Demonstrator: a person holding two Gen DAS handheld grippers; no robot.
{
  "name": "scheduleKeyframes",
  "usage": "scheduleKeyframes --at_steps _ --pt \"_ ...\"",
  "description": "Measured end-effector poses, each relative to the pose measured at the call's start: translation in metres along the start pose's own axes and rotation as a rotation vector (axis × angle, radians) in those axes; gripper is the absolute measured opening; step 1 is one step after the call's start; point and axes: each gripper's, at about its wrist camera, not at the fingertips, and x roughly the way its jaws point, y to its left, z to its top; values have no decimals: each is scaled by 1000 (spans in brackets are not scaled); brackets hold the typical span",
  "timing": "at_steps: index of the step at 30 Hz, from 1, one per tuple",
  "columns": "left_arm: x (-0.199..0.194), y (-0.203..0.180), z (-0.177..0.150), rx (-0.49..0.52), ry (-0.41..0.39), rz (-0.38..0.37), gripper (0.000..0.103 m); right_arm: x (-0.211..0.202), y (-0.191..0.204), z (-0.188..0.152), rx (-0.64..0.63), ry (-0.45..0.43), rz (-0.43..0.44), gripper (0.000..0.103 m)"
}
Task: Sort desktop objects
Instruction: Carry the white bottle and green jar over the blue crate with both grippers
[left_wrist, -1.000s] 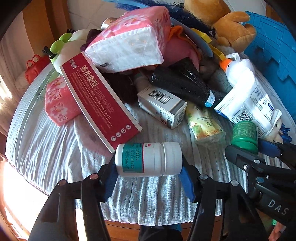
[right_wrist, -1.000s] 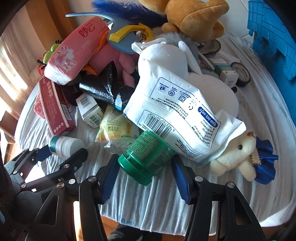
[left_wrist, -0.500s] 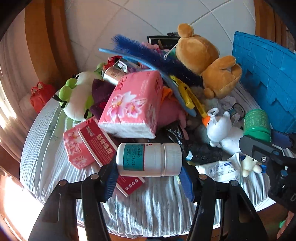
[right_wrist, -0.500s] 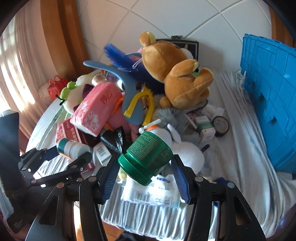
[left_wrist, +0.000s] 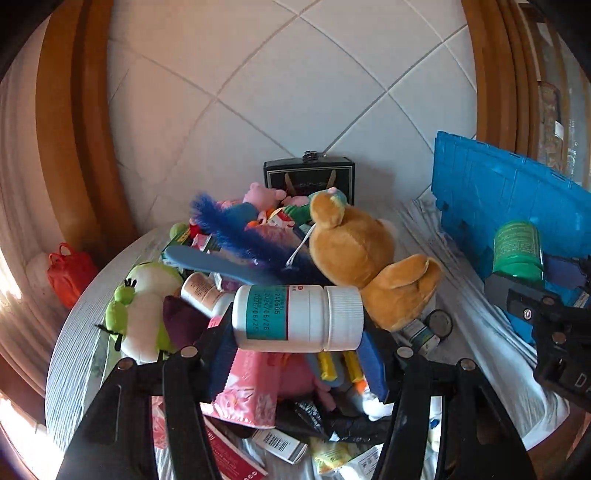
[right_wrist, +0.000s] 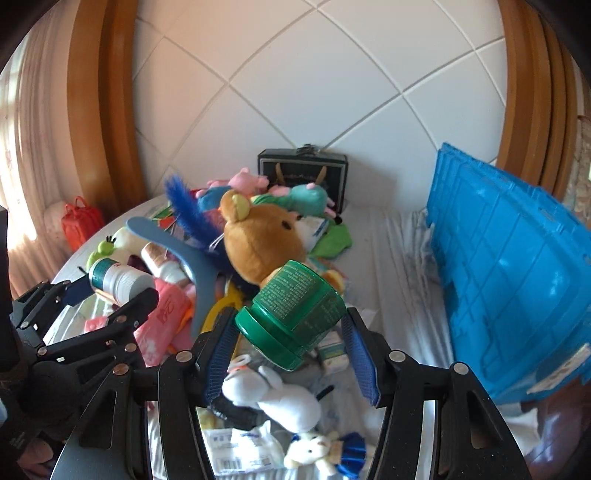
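My left gripper (left_wrist: 297, 350) is shut on a white pill bottle (left_wrist: 299, 318) with a teal label, held sideways above the pile; the bottle also shows in the right wrist view (right_wrist: 120, 278). My right gripper (right_wrist: 290, 343) is shut on a green jar (right_wrist: 295, 308), tilted with its lid down-left; the jar shows in the left wrist view (left_wrist: 517, 247) at the right. Both are lifted above a heap of toys and packets on the striped cloth (right_wrist: 391, 258).
A blue crate (right_wrist: 517, 266) stands at the right. A brown teddy bear (right_wrist: 266, 236), a blue feather duster (right_wrist: 188, 210), a pink tissue pack (left_wrist: 251, 387), a green-white plush (left_wrist: 144, 306) and a dark box (right_wrist: 303, 173) by the tiled wall fill the table. A red bag (right_wrist: 79, 221) sits far left.
Both grippers have risen and tilted up from the table with their bottles; the view now takes in the wall and the far side of the pile.
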Motion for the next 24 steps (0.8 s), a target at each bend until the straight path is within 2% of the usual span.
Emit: scheduleKeyframes --at_steps 3,7,11,15,17,20,22,24 --pt "-2 -22 32 10 -12 -72 58 -19 -28 25 9 -26 -55 57" --pt "-13 -70 83 72 -77 -139 58 -50 -80 64 9 -88 -109 57" --pt "-21 -130 137 85 -154 -210 58 -71 -149 100 -48 -143 -186 57" --pt "-21 -207 194 69 -177 -276 58 -71 -239 136 -114 -131 -268 57" --pt "-11 -252 222 62 -146 -289 58 -62 -294 153 -115 -101 -278 57" --pt "14 -320 257 72 -66 -319 58 -40 -377 173 -82 -10 -258 57" --pt "36 -364 273 84 18 -333 58 -22 -424 176 -86 69 -252 57" --pt "69 -403 281 103 136 -324 58 8 -463 172 -89 164 -250 57"
